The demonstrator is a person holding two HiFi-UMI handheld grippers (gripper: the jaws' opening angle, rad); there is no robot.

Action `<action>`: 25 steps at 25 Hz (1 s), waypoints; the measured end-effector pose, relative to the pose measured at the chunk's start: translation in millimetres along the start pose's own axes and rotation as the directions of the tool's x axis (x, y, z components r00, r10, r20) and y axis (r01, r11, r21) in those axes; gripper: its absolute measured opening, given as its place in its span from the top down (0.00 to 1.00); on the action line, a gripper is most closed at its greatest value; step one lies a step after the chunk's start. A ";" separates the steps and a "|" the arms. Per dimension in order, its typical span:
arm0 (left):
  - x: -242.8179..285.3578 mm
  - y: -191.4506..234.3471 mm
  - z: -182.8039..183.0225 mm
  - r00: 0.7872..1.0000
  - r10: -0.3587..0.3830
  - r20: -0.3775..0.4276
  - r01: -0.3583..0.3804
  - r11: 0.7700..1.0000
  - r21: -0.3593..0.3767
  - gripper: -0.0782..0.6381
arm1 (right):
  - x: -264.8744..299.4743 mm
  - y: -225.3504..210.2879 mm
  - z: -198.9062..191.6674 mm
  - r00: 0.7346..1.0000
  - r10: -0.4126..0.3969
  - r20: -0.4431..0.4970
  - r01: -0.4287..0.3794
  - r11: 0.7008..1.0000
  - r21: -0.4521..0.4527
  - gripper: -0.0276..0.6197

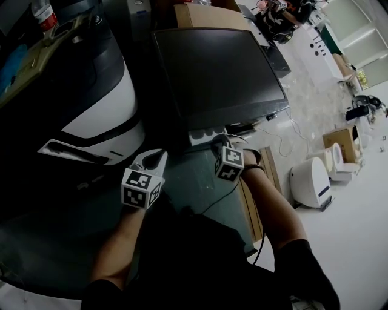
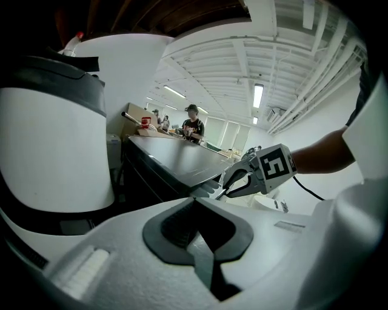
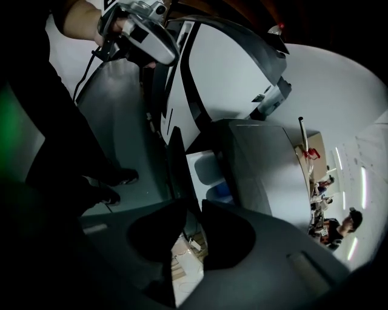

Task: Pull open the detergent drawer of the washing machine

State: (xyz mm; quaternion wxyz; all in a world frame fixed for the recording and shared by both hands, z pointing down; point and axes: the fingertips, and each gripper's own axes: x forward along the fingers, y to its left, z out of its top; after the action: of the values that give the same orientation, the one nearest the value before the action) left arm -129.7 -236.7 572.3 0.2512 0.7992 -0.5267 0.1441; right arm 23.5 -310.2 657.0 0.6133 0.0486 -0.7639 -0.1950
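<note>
One detergent drawer (image 3: 206, 172) out; right claw (image 3: 193, 207) at front

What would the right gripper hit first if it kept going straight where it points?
Most likely the drawer, which lies just past the right gripper and its parted jaws, though depth is unclear.

- We find no word, brand or number that can be read in any view.
- The marker cube (image 1: 140, 189) on the left gripper (image 1: 156, 158) and the marker cube (image 1: 230, 163) on the right gripper (image 1: 219, 140) bear black-and-white square patterns, blocks rather than letters.
- The bottle (image 1: 43, 13) at the head view's upper left carries a red label; its print is too small for us to read.
</note>
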 end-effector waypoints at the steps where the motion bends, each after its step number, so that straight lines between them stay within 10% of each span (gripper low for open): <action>1: 0.0 -3.5 0.9 1.000 0.001 0.002 -0.001 1.000 0.002 0.88 | -1.7 -0.5 0.3 1.000 -0.016 0.001 0.016 1.000 -0.001 0.83; 25: -15.7 -117.5 3.2 0.999 0.030 0.028 -0.030 0.999 0.016 0.88 | -42.3 83.9 -40.4 0.991 -0.049 0.125 0.041 0.997 0.067 0.82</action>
State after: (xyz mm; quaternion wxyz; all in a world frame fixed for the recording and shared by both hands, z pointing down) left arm -28.7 -188.9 532.6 0.2351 0.7952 -0.5409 0.1410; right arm 86.3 -229.5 655.2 0.5574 0.0731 -0.8056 -0.1870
